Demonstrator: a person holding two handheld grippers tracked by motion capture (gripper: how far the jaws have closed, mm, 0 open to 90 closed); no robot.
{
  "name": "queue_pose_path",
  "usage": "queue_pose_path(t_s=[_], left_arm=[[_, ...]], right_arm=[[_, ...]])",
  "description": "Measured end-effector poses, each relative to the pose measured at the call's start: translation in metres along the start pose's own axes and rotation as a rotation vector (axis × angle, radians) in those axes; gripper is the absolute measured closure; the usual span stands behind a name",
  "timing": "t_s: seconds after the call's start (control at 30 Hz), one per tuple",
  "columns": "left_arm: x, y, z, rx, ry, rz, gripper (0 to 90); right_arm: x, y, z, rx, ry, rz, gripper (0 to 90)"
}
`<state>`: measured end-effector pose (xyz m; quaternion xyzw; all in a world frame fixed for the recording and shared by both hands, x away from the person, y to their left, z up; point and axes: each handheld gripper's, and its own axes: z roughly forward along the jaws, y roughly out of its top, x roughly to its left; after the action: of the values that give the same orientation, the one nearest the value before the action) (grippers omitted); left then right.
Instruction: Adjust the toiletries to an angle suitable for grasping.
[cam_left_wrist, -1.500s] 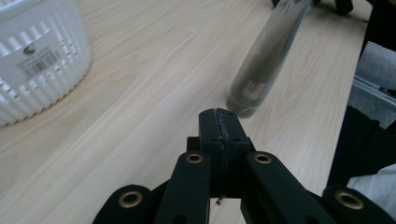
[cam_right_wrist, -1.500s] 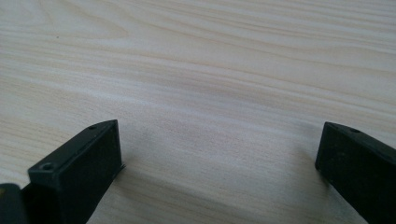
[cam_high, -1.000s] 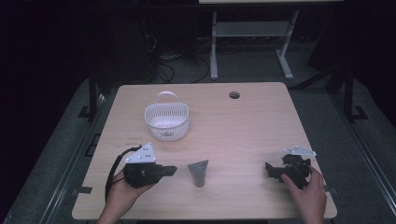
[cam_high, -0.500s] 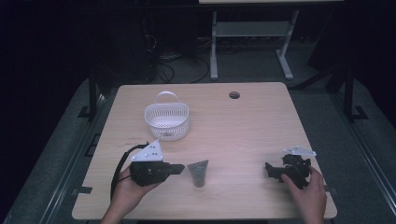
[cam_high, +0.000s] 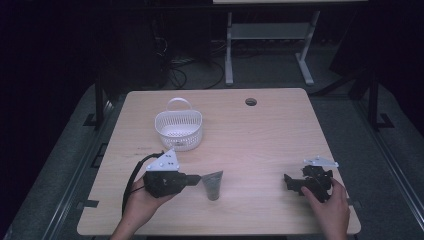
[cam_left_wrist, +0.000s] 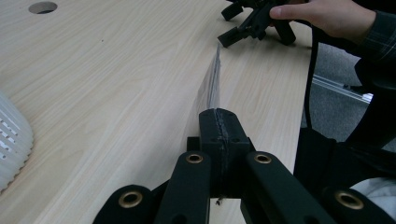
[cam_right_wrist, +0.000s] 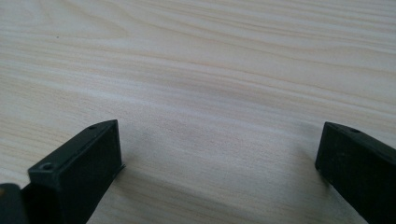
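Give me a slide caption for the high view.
Left gripper meets a grey tube near a white basket; right gripper rests apart.

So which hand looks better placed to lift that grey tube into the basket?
Probably the left. The left gripper is already shut on the end of the grey tube, and the white basket sits just beyond it. The right gripper rests open at the table's far side.

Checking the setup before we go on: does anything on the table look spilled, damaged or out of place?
Nothing stands out. The white plastic basket stands upright, the small grey tube lies flat on the light wooden table, at the left gripper, whose jaws are shut.
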<state>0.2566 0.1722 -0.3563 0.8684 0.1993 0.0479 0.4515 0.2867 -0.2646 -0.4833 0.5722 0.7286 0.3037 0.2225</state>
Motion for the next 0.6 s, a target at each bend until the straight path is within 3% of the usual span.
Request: queue_pose_path(t_s=[0.6], left_arm=[[0.0076,0.0055,0.0035,0.012,0.022,0.007,89.8]], right_arm=[[0.0000,0.0000,0.0000,0.000,0.000,0.000,0.0]])
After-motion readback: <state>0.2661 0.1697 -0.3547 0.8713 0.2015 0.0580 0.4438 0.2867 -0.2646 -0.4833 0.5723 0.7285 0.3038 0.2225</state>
